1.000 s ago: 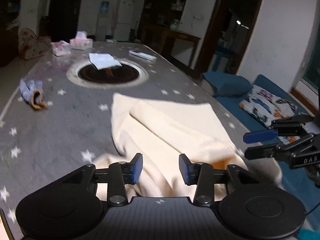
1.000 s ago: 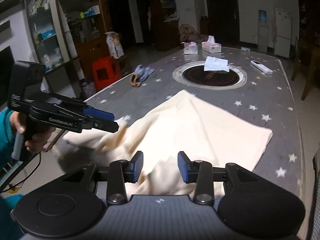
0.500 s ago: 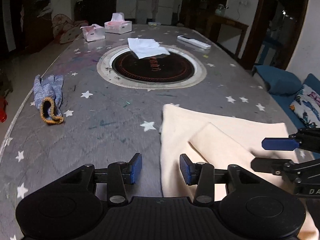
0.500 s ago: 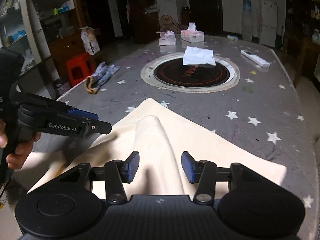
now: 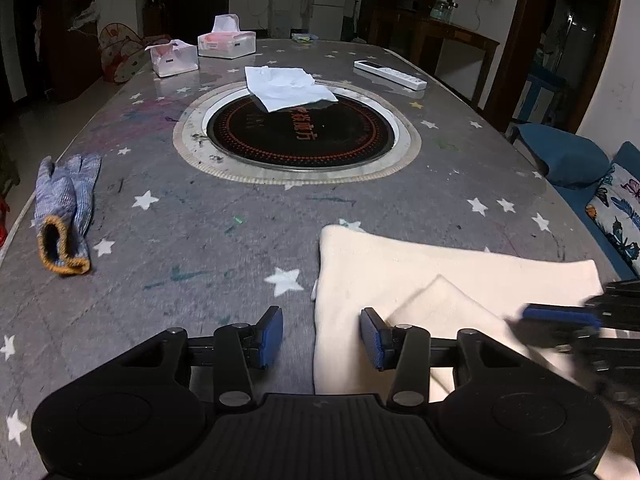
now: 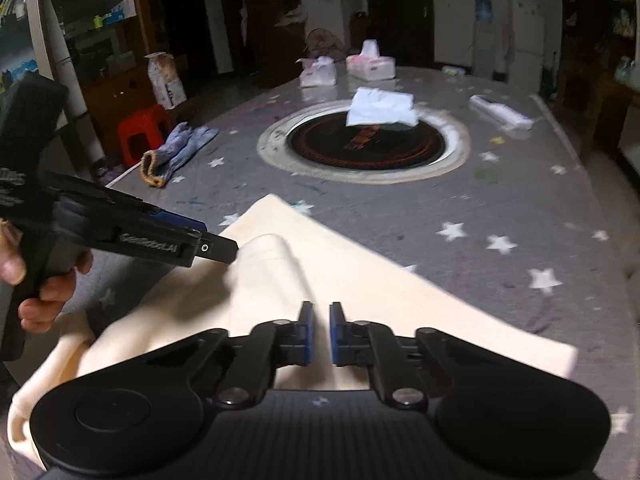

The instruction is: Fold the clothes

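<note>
A cream garment (image 5: 400,280) lies on the grey star-patterned table (image 5: 200,232), partly folded with a raised fold. My left gripper (image 5: 321,338) is open and empty over the garment's left edge. It also shows in the right wrist view (image 6: 216,246), at the garment's raised fold (image 6: 264,256). My right gripper (image 6: 321,336) has its jaws nearly closed, low over the cream garment (image 6: 360,292). I cannot tell whether cloth is pinched between them. It shows blurred at the right of the left wrist view (image 5: 568,324).
A round hotplate (image 5: 300,132) sits mid-table with a white cloth (image 5: 288,88) on it. A blue work glove (image 5: 64,208) lies left. Two tissue boxes (image 5: 226,40) and a white remote (image 5: 390,74) are at the far end. A blue sofa (image 5: 580,160) stands to the right.
My right gripper's jaws have narrowed from wide open to nearly closed over the garment. My left gripper stayed open and shifted to the garment's left edge. The garment lies flatter.
</note>
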Motion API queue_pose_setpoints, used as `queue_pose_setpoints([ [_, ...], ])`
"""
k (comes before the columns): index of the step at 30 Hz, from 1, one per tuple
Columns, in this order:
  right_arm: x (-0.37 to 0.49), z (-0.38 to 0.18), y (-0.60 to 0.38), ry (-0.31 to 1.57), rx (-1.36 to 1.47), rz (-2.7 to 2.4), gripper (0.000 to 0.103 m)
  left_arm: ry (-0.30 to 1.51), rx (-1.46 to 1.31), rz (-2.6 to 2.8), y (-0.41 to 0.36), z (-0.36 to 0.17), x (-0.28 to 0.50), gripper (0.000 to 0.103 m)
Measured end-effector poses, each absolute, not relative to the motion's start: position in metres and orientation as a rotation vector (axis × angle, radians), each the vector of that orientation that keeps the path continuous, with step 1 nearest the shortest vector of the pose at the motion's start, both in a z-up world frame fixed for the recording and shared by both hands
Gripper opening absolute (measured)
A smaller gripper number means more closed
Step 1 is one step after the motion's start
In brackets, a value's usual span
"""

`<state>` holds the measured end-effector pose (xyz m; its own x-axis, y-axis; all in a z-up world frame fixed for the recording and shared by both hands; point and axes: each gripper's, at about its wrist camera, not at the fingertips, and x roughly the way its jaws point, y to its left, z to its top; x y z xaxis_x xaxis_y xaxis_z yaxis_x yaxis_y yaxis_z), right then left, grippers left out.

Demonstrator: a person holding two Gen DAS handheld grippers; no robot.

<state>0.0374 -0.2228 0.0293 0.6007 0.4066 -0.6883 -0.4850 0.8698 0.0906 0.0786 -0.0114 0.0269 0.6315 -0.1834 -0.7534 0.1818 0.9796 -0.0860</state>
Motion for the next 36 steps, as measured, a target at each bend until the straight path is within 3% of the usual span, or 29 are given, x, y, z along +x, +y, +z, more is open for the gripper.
queue_pose_setpoints([
  [3, 0.034, 0.035, -0.232, 0.763, -0.119, 0.505, 0.007, 0.854, -0.006, -0.218, -0.012, 0.026, 0.080, 0.040],
  [4, 0.034, 0.036, -0.231, 0.763, -0.123, 0.508, 0.010, 0.852, -0.008, -0.221, -0.012, 0.026, 0.081, 0.025],
  [6, 0.035, 0.037, -0.230, 0.765, -0.130, 0.516, 0.011, 0.847, -0.011, -0.227, -0.012, 0.026, 0.082, 0.019],
  [8, 0.039, 0.034, -0.223, 0.778, -0.121, 0.540, 0.024, 0.841, -0.014, -0.232, -0.012, 0.025, 0.082, 0.012],
  [9, 0.042, 0.031, -0.219, 0.785, -0.118, 0.551, 0.032, 0.839, -0.015, -0.235, -0.012, 0.025, 0.083, 0.011],
  [13, 0.055, 0.016, -0.198, 0.817, -0.124, 0.578, 0.032, 0.827, -0.022, -0.230, -0.008, 0.025, 0.085, 0.010],
  [14, 0.057, 0.014, -0.194, 0.820, -0.126, 0.582, 0.028, 0.823, -0.024, -0.222, -0.006, 0.026, 0.085, 0.010],
  [15, 0.056, 0.014, -0.191, 0.814, -0.130, 0.591, 0.011, 0.819, -0.026, -0.214, -0.003, 0.026, 0.085, 0.010],
  [18, 0.050, 0.022, -0.190, 0.778, -0.140, 0.599, 0.005, 0.808, -0.033, -0.189, 0.004, 0.028, 0.086, 0.009],
  [31, 0.043, 0.078, -0.308, 0.593, -0.042, 0.250, 0.005, 0.786, -0.086, 0.010, 0.075, 0.032, 0.099, 0.010],
  [36, 0.033, 0.065, -0.359, 0.635, 0.019, 0.089, 0.006, 0.801, -0.077, 0.043, 0.089, 0.029, 0.089, 0.018],
])
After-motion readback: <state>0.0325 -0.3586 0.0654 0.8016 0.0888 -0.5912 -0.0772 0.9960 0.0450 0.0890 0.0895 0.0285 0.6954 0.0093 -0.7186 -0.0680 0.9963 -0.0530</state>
